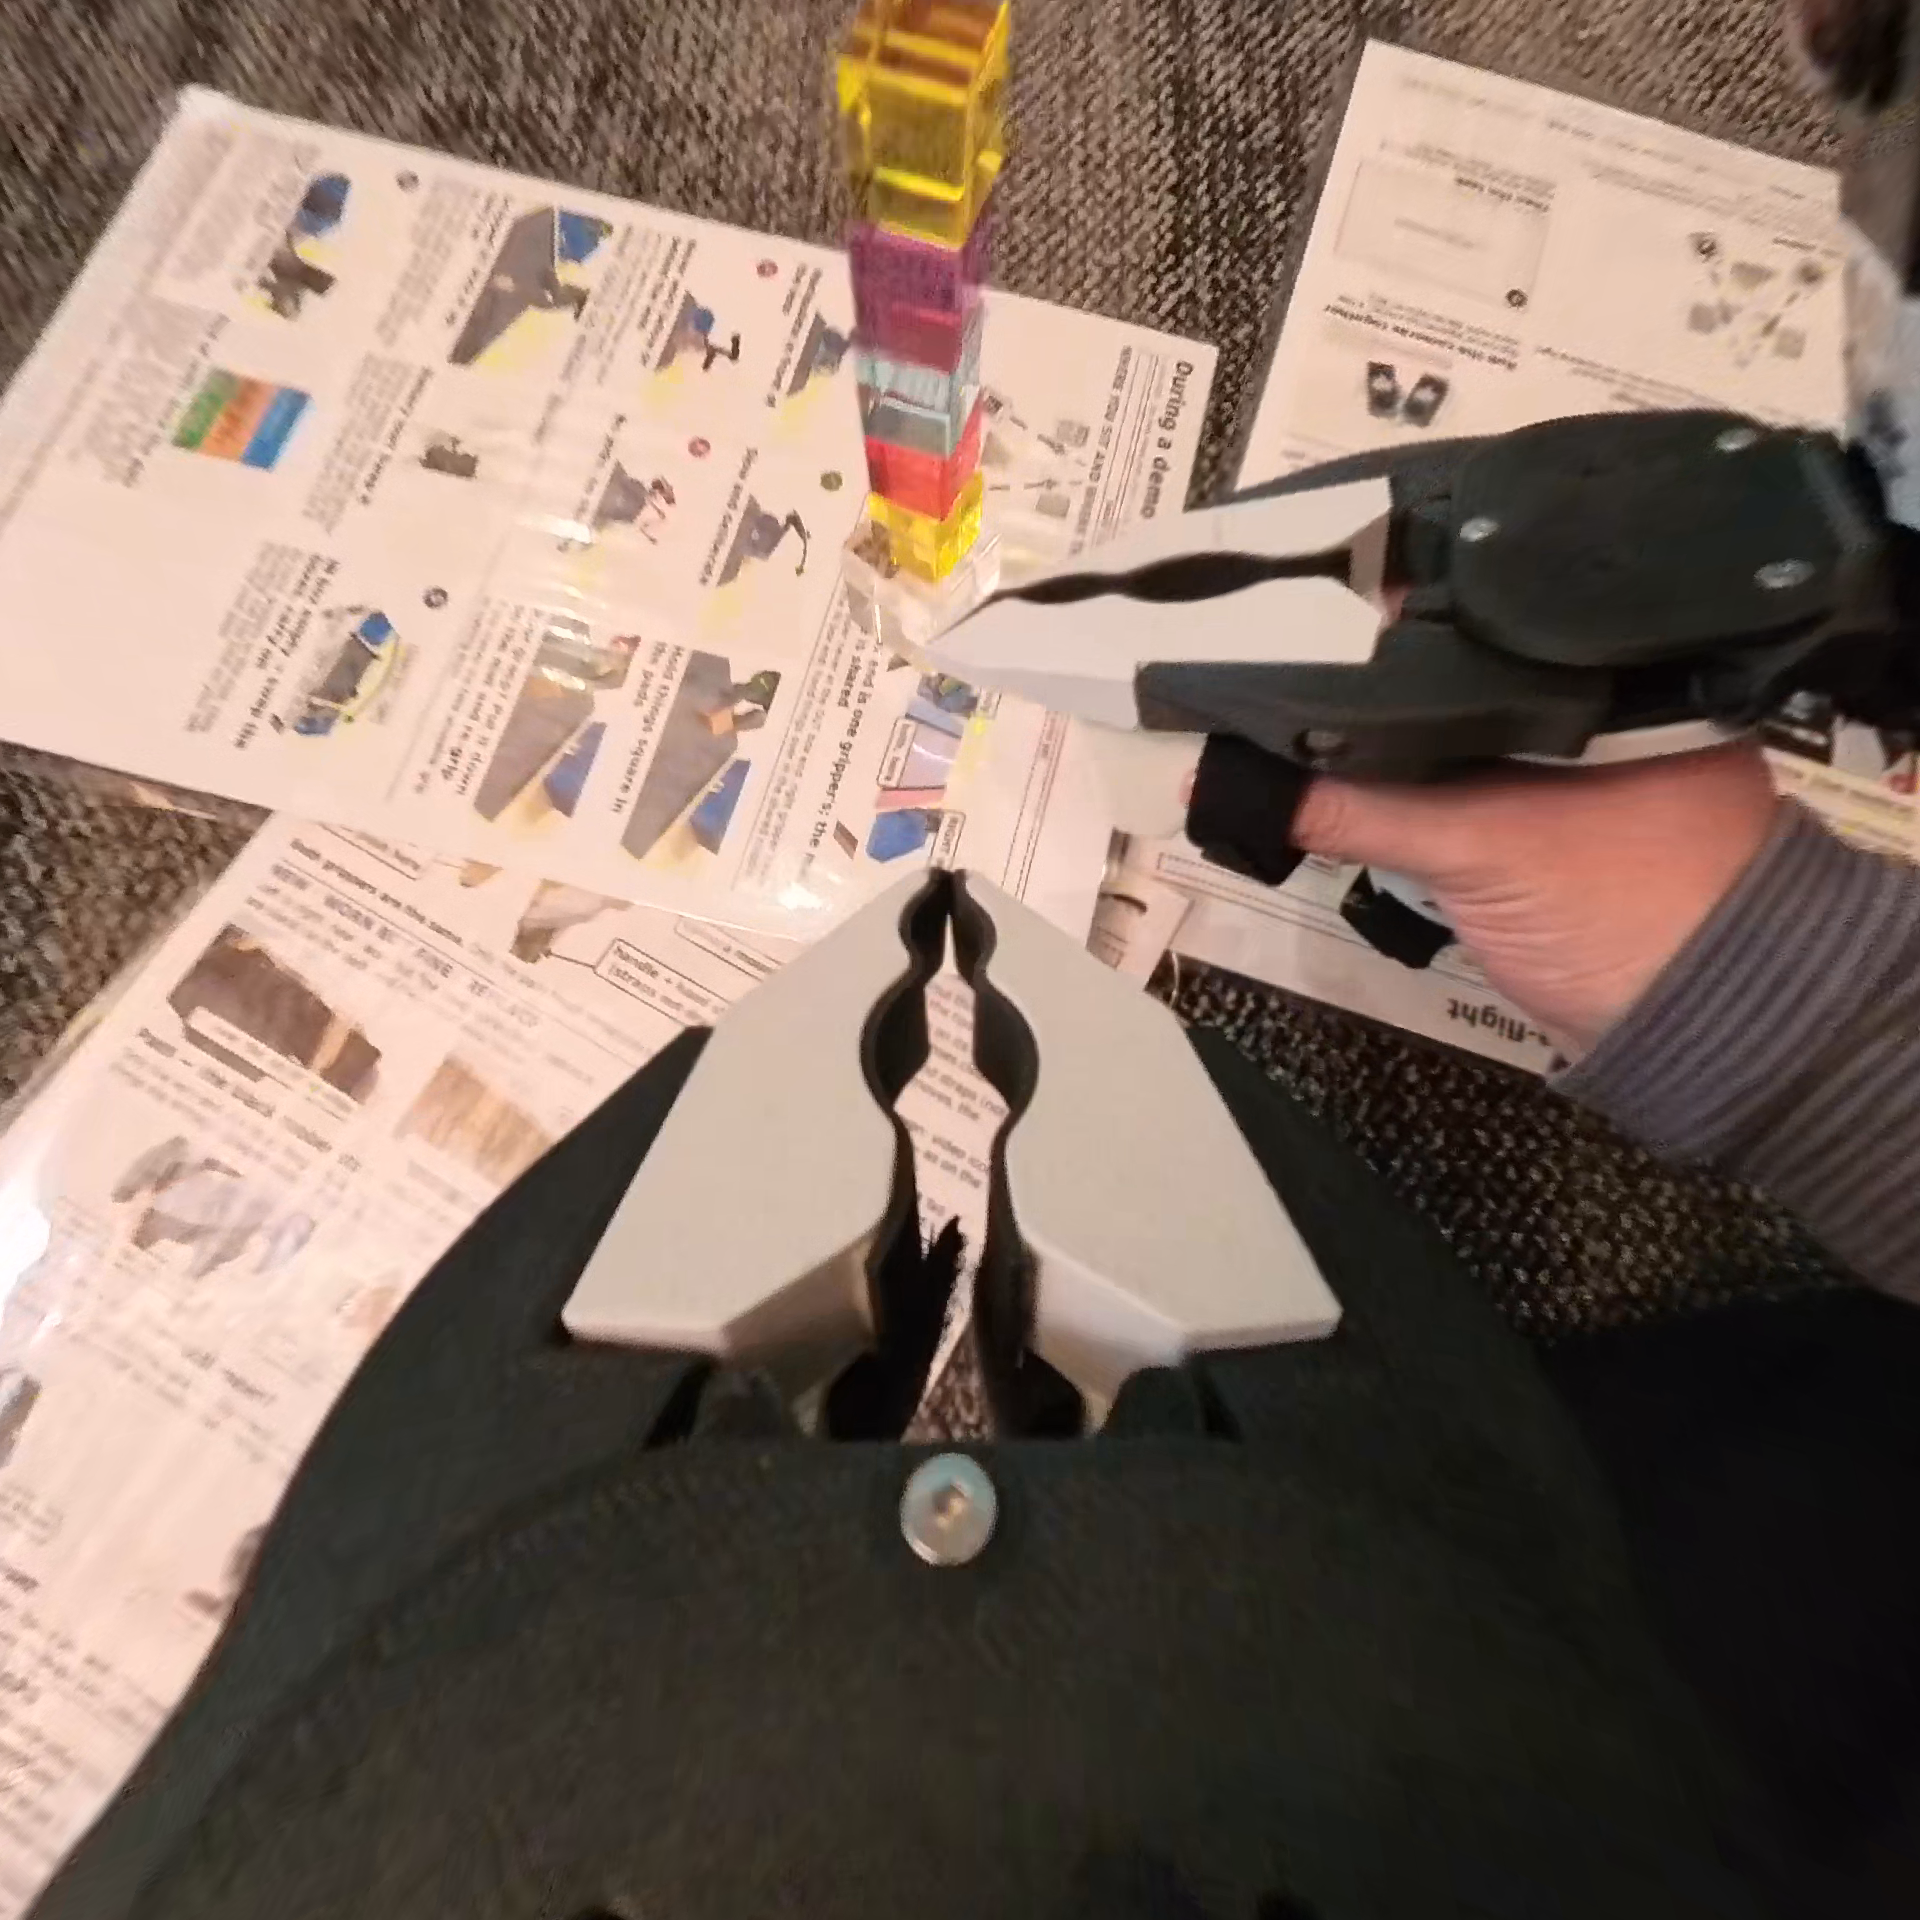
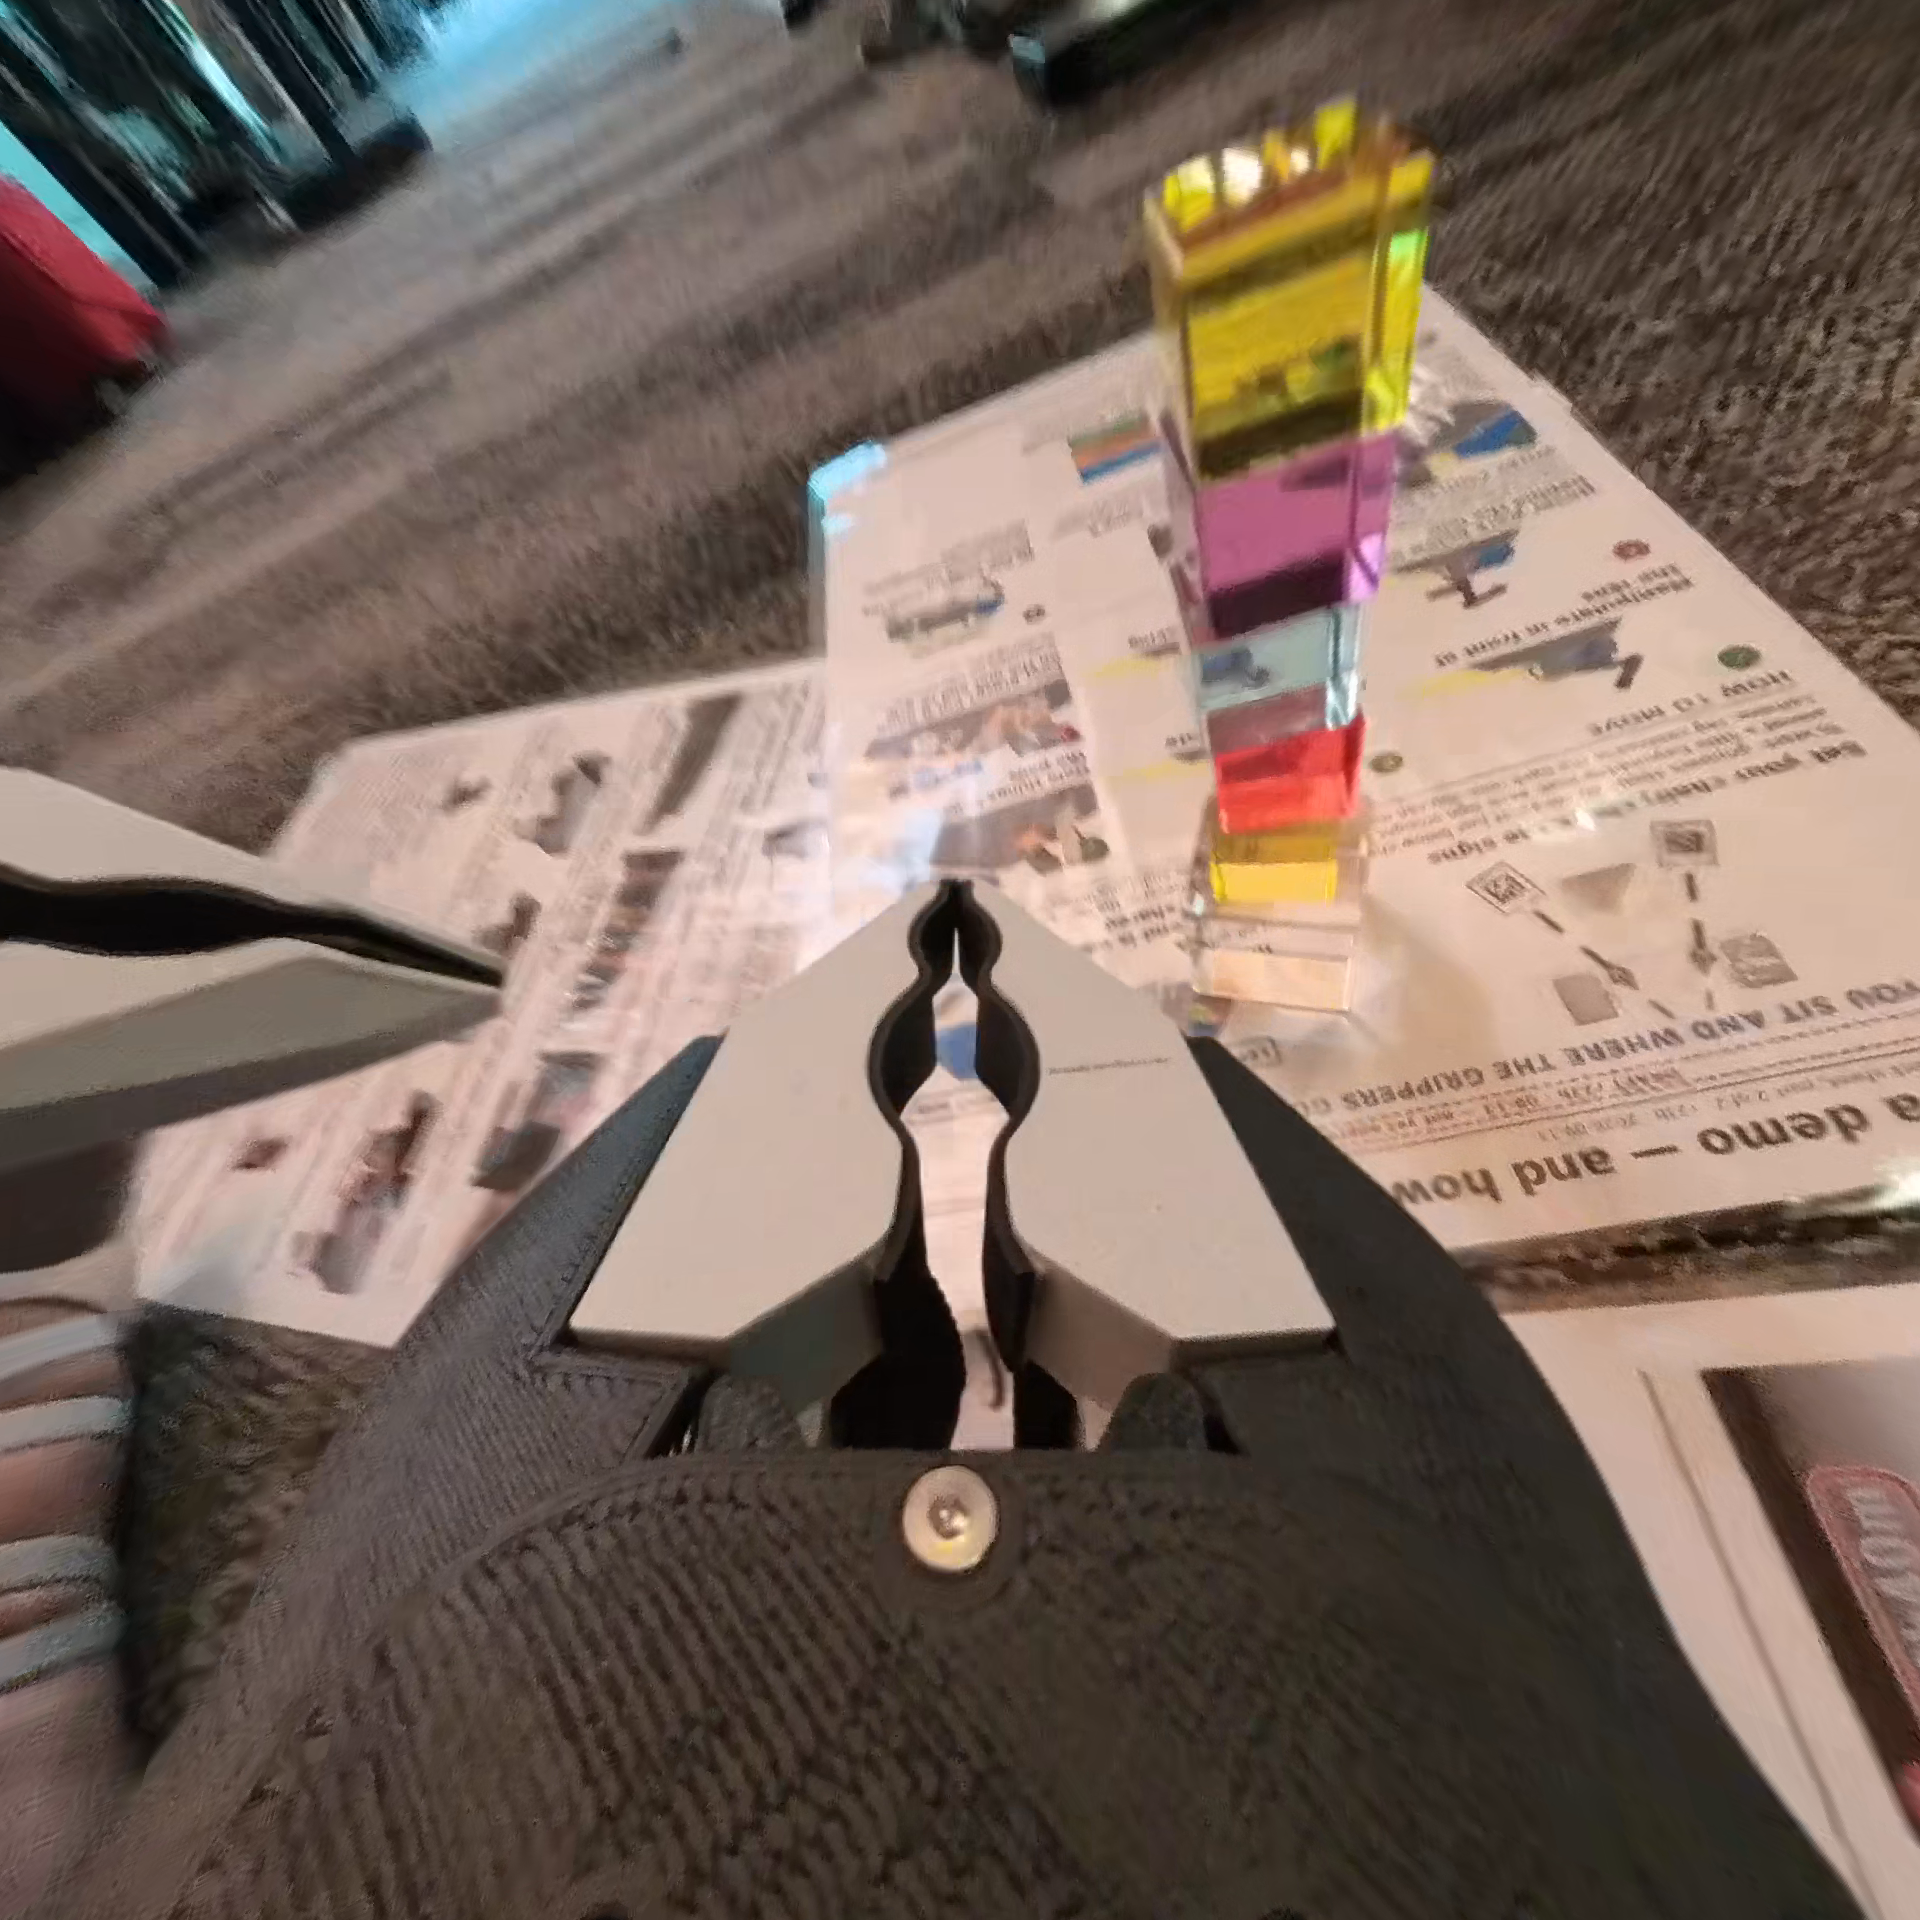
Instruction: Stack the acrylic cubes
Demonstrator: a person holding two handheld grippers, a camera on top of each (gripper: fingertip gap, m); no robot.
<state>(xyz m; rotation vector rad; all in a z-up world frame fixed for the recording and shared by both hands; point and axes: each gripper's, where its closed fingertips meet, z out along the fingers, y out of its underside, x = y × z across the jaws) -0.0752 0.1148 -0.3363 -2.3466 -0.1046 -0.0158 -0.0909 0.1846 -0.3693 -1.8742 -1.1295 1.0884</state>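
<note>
Translucent coloured block tower [image 2: 1288, 582] on printed sheets [image 1: 436, 436], left claw [image 1: 948, 883] and right claw [image 2: 954, 894] pressed together, bare

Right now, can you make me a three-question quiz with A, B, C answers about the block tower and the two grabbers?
1. Where does the tower of see-through blocks stand?
A. on a printed sheet
B. on bare carpet
C. on a chair

2. What colour is the top block?
A. red
B. yellow
C. black

3. How are the fingers of the left gripper and the right gripper?
A. both wide open
B. both closed, tips together, nothing between them
C. each squeezing a block

Answers:
1 A, the clear bottom block rests on the paper that lies on the grey carpet.
2 B, a yellow block sits above the purple one.
3 B, each wrist view shows the tips meeting with only paper behind them.
</note>
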